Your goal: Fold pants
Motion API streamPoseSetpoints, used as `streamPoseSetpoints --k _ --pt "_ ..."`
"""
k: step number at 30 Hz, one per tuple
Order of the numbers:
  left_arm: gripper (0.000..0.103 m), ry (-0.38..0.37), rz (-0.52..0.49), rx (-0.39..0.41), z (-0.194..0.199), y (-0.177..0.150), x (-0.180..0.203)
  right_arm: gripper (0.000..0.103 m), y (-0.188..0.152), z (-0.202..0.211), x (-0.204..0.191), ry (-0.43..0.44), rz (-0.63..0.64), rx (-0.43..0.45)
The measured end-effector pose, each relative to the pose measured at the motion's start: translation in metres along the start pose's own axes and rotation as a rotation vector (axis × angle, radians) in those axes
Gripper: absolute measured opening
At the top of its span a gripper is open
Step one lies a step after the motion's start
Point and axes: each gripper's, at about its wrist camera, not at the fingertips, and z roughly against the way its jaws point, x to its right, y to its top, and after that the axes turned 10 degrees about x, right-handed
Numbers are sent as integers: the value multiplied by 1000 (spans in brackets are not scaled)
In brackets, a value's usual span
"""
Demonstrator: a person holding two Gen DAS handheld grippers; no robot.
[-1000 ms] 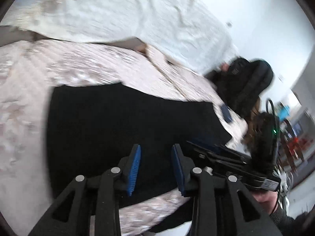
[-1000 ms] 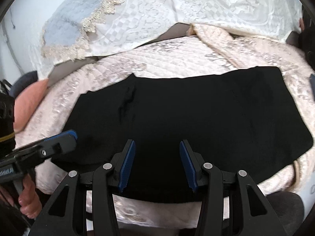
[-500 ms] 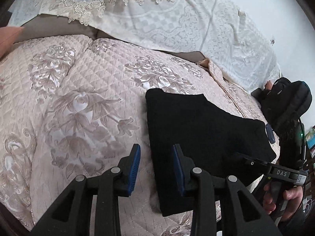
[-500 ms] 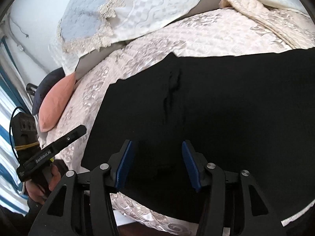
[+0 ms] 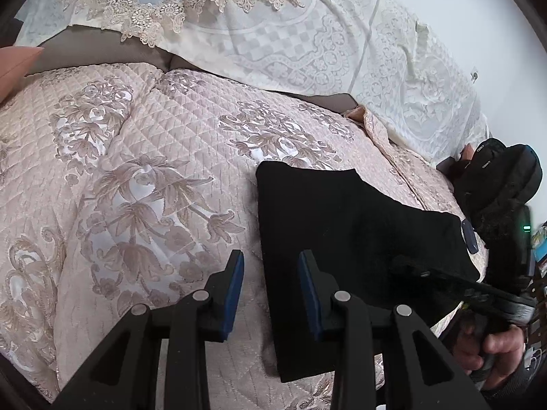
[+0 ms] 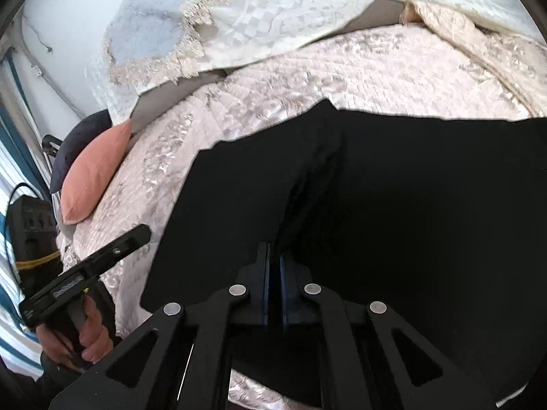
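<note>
Black pants (image 5: 342,239) lie flat on a quilted pink bedspread (image 5: 136,171); in the right wrist view the pants (image 6: 410,205) fill the middle and right. My left gripper (image 5: 271,256) is open and hovers over the pants' left edge, one pad above the quilt, the other above the cloth. My right gripper (image 6: 273,249) has its jaws shut, tips down on the black cloth where a raised crease runs up to them. The right gripper (image 5: 396,261) also reaches in from the right, a hand (image 5: 492,348) behind it. At far left, the left gripper (image 6: 143,230) shows.
White lace-trimmed pillow covers (image 5: 273,34) lie along the far side of the bed. A pink cushion (image 6: 92,177) sits at the bed's left end and a black backpack (image 5: 499,184) at its right end. A small dark blue object (image 5: 470,239) lies by the pants' right edge.
The right jaws have gone from wide apart to shut over the pants. The left gripper swung from above the pants to their left edge, then stayed there.
</note>
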Motion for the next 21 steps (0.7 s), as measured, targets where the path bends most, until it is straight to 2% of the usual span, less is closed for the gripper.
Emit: streamPoseSetpoints --k 2,4,7,10,12,14,17,21 --pt "35 -2 -1 1 0 0 0 4 3 13 1 13 -15 33" --pt "35 -3 -6 1 -1 0 0 4 3 21 8 -9 -28 50" --pt "35 -9 -8 -10 -5 0 3 4 -5 12 29 -72 -72 5" --pt "35 -19 -19 -8 -6 1 9 6 -8 11 41 -43 -128 -2" --pt "35 -28 -33 -7 -8 3 13 15 -4 12 39 -52 -118 0" --pt "35 -34 -43 -6 -11 6 18 19 -2 16 36 -88 -101 18" --pt "35 -55 -69 11 -15 15 27 20 8 31 31 -175 -37 87" --pt "35 -86 -101 13 -34 28 37 20 21 30 21 -126 15 111"
